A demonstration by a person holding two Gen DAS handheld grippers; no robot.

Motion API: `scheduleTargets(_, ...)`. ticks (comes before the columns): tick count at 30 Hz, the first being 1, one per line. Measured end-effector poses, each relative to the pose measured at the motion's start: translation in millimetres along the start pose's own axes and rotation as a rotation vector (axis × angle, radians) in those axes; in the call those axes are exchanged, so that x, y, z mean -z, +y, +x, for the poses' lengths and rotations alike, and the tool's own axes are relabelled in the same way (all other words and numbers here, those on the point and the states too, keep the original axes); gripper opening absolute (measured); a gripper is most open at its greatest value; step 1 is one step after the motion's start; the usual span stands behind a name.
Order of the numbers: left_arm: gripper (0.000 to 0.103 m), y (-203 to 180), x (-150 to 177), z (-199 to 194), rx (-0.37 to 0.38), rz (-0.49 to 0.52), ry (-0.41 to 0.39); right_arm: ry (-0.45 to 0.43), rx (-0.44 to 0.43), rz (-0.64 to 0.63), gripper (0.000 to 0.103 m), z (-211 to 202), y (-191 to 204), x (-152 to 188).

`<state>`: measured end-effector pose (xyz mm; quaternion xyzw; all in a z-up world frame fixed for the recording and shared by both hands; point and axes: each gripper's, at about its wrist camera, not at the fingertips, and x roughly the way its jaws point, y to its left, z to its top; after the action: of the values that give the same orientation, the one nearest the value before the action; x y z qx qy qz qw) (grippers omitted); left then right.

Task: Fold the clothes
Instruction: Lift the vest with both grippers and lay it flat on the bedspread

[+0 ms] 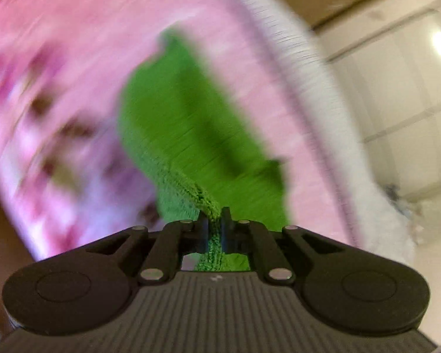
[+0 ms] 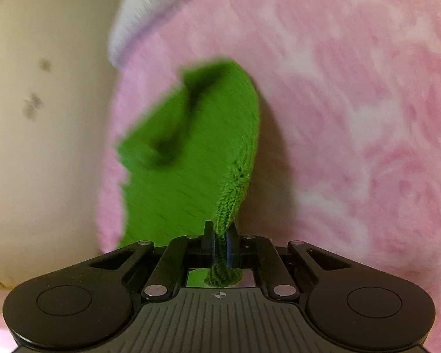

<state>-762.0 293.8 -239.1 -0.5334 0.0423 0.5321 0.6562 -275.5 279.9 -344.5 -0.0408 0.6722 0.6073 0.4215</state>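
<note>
Both grippers pinch the green knit [image 1: 191, 129]: the left gripper [image 1: 214, 220] and the right gripper [image 2: 219, 235] each have their jaws pressed together on an edge of it. The knit hangs lifted over the pink blanket [image 2: 338, 117]. Both views are blurred. The stretchy knit could slip from a thin pinch, or sag unevenly and crease crooked.

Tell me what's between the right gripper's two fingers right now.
A bunched edge of the green knitted garment, pinched in the right gripper; the right wrist view shows it.
</note>
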Motion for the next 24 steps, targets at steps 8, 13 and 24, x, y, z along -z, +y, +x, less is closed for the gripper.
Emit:
scheduleTargets(8, 0.004, -143, -116, -58, 0.235, 0.303, -0.110, -0.321, -0.295, -0.076, 0.005, -127, 115, -39)
scheduleTargets(13, 0.004, -211, -148, -62, 0.419, 0.379, -0.133, -0.568, -0.400, -0.171, 0.005, -212, 173, -39)
scheduleTargets(24, 0.004, -372, -150, 80, 0.602, 0.484, 0.002, -0.983, -0.204, -0.115, 0.005, -323, 188, -107)
